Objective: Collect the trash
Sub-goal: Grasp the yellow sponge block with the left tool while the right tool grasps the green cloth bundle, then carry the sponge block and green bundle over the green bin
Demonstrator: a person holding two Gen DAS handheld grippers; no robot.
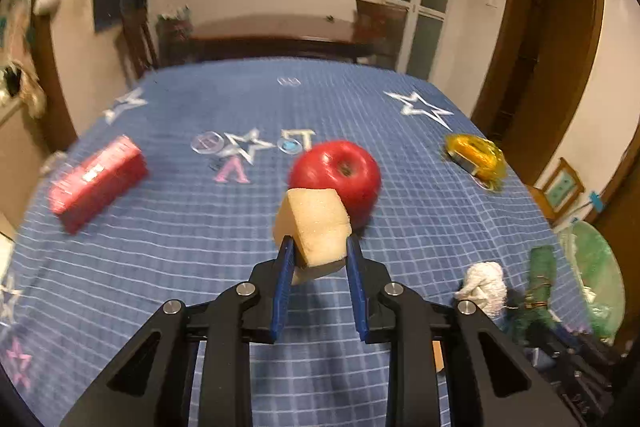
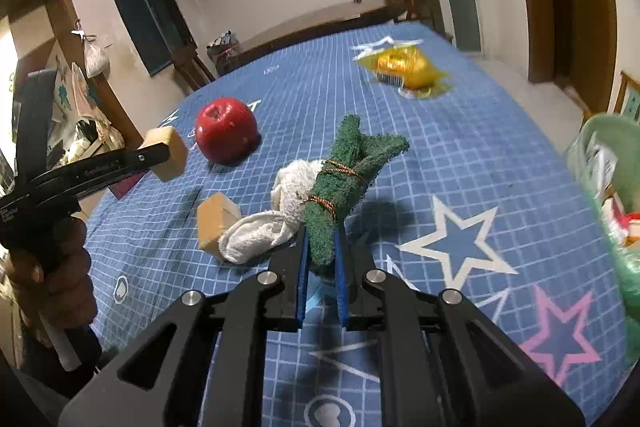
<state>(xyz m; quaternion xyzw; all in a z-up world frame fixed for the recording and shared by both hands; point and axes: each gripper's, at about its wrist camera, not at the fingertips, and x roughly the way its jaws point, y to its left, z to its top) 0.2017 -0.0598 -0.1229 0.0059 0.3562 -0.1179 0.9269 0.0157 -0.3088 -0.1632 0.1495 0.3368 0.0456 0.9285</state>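
My left gripper (image 1: 319, 249) is shut on a tan foam block (image 1: 316, 227) and holds it above the blue cloth, in front of a red apple (image 1: 338, 175). The right wrist view shows that block (image 2: 166, 153) in the left gripper at the left. My right gripper (image 2: 321, 241) is shut on a green-and-white towel bundle (image 2: 340, 187) tied with cord, lifted off the cloth. A second tan foam block (image 2: 216, 223) lies beside it. A green bin (image 2: 608, 195) lined with a bag and holding trash stands at the right edge.
The table carries a blue checked cloth with stars (image 1: 200, 235). A red box (image 1: 96, 183) lies at the left. A yellow wrapper (image 1: 476, 155) lies at the far right, also shown in the right wrist view (image 2: 408, 69). The apple (image 2: 226, 135) sits mid-table.
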